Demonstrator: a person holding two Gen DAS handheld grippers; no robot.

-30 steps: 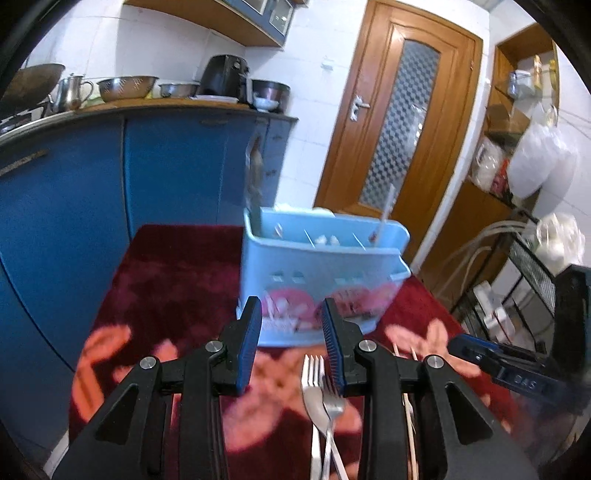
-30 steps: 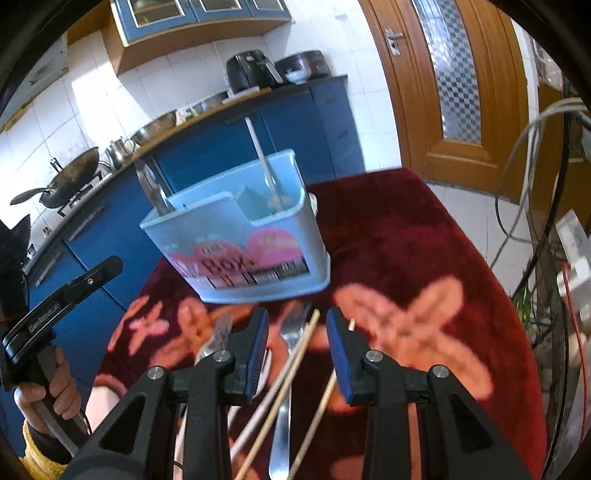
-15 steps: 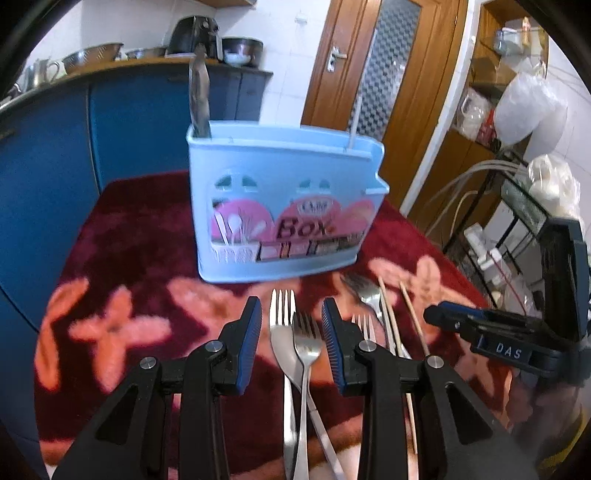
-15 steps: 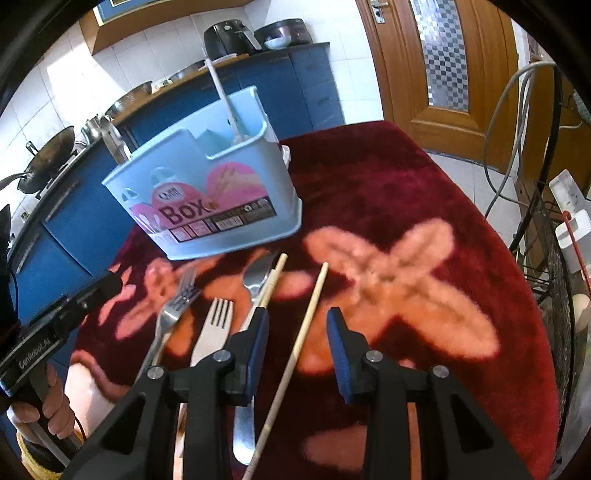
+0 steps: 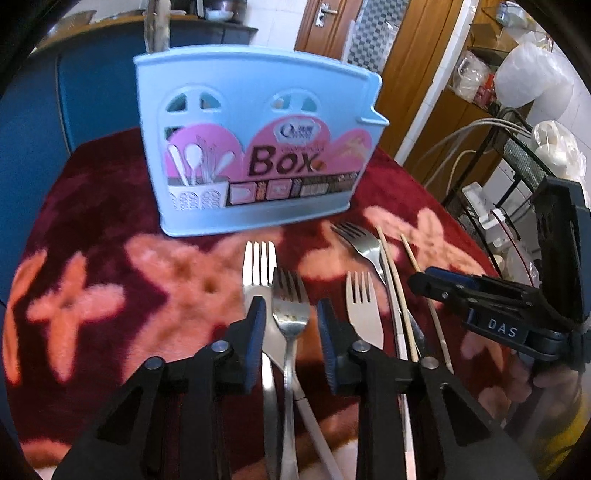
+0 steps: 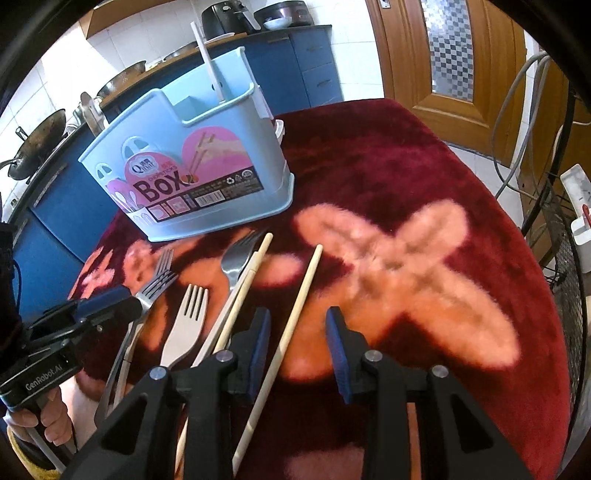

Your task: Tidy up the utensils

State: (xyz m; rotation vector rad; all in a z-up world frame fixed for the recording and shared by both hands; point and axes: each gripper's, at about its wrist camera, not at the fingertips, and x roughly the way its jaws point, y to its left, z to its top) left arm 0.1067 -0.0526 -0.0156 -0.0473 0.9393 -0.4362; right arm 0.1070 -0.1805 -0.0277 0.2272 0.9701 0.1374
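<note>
From the left wrist view we see the box [image 5: 255, 147] head-on, its label facing us, and little of its inside; only a blurred metal handle [image 5: 157, 26] rises behind its top edge. The right wrist view looks down at an angle into the open top, where a white stick-like utensil [image 6: 210, 59] stands in the right-hand compartment and a metal handle [image 6: 90, 110] leans out at the far left end. We cannot tell what else lies inside.

The box stands on the surface [image 6: 388, 155], which is covered with a dark red floral cloth. Just in front of it lie four forks: one long fork [image 5: 260, 266], a second fork [image 5: 290, 306] partly over it, a third fork [image 5: 364, 310] to the right, and a fourth fork [image 5: 356, 240] nearer the box. Beside them lie what look like three chopsticks, though two overlap in a blur; the outermost chopstick [image 6: 295, 314] lies apart from the others.

Our left hand-held gripper [image 5: 291, 325] is spread wide with nothing held, low over the second fork, which sits between its fingers. Our right hand-held gripper [image 6: 297, 336] is likewise spread and holding nothing, with the outermost chopstick passing between its fingers.
</note>
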